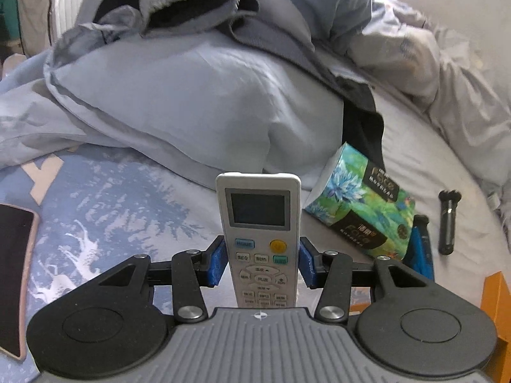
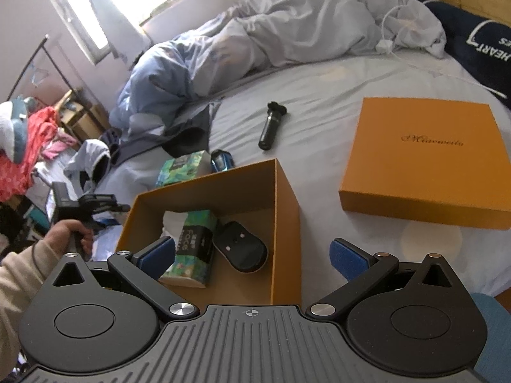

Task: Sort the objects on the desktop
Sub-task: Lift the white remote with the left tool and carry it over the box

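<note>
My left gripper point(image 1: 261, 260) is shut on a white air-conditioner remote point(image 1: 259, 220), its blue pads pressing both long sides, held above the bed with the screen end pointing away. A green tissue pack point(image 1: 361, 209) lies on the sheet to its right, with a blue object point(image 1: 421, 249) and a black cylindrical tool point(image 1: 448, 223) beyond. My right gripper point(image 2: 252, 260) stands open over the open orange box point(image 2: 284, 198), nothing between its fingers. Inside the box lie another green tissue pack point(image 2: 191, 249) and a black mouse point(image 2: 241, 249). A hand point(image 2: 68, 233) holds the left gripper at the box's left.
The orange box lid point(image 2: 424, 159) lies on the sheet to the right. A phone point(image 1: 14, 274) rests at the left on the patterned blue bedding. A crumpled duvet and jacket point(image 1: 191, 73) fill the back. A white cable point(image 2: 447, 76) runs across the far right.
</note>
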`<state>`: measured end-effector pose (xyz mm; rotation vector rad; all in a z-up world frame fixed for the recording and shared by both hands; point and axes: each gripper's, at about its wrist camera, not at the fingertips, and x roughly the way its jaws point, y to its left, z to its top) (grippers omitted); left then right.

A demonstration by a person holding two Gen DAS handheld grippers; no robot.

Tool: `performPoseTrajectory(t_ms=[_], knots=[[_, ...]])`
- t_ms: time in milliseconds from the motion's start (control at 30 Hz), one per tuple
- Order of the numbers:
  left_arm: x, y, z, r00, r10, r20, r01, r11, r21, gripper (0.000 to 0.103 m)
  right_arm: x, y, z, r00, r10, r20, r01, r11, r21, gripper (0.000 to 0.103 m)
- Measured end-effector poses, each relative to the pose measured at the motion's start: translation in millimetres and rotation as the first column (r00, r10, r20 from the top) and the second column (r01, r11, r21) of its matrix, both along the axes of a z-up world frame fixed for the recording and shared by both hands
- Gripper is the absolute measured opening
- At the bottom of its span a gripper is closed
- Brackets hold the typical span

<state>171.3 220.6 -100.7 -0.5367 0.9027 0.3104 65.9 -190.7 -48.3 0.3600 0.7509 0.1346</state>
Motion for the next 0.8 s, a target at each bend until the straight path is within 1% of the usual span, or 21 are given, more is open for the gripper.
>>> performPoseTrajectory(t_ms=[200, 500, 667, 800], knots=[[-12.0, -6.3, 20.8, 0.998, 0.001, 0.063, 0.0, 1.0, -0.004, 0.048, -3.0, 5.6, 5.1, 0.999, 0.021, 0.024, -0.02, 0.999, -0.026, 0.103], [-38.9, -15.8, 70.2, 0.985, -0.033, 0.17, 0.034, 0.999, -0.002, 0.048, -7.1, 9.6, 11.5, 0.998, 0.047, 0.051, -0.045, 0.998, -0.04, 0.103], [-51.3, -32.8, 98.1, 0.971, -0.099, 0.216, 0.099, 0.995, 0.012, 0.047, -9.2, 10.9, 15.1, 0.996, 0.056, 0.066, -0.053, 0.998, -0.042, 0.103], [-57.7, -54.5, 113.1, 0.956, -0.168, 0.242, 0.168, 0.986, 0.02, 0.047, -10.4, 11.4, 17.8, 0.995, 0.058, 0.076, -0.054, 0.997, -0.046, 0.103]])
